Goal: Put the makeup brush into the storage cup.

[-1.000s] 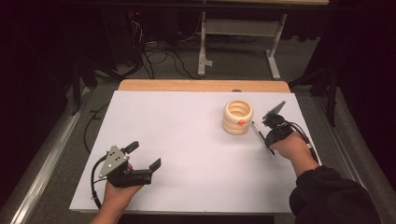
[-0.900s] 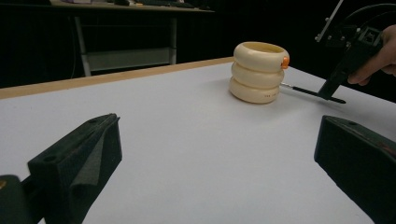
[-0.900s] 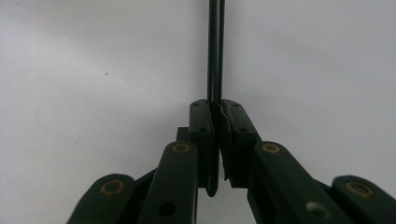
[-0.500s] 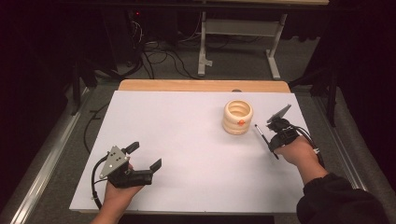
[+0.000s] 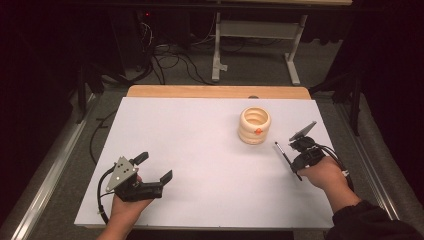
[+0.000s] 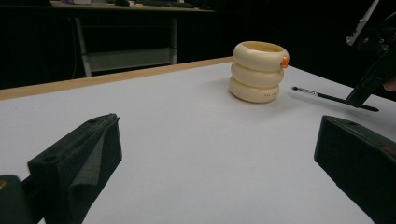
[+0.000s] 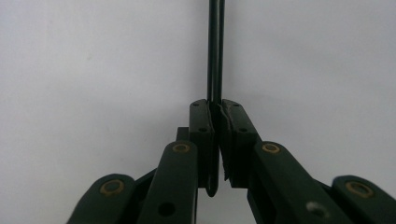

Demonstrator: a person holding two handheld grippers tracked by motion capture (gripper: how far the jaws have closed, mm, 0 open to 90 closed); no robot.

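brush: thin black stick, pinched near its tail end in the right tongs, held low over the worktop, just right of the holder, apart from it.
right tongs: clenched on the brush; the right gripper view has the shaft squeezed between the pads.
left tongs: released, nothing in them, resting near the front-left edge, well apart from the holder.
risk, slip: grip is narrow and far back on a thin shaft; I'd expect it to pivot or slide if the tip touches anything.
risk, knock: holder looks light; a misjudged entry at the rim could tip or shove it.
risk, miss: long free end magnifies wrist wobble.
hidden: holder's inside can't be seen; bristle end too small to make out; orange mark on the holder unclear.
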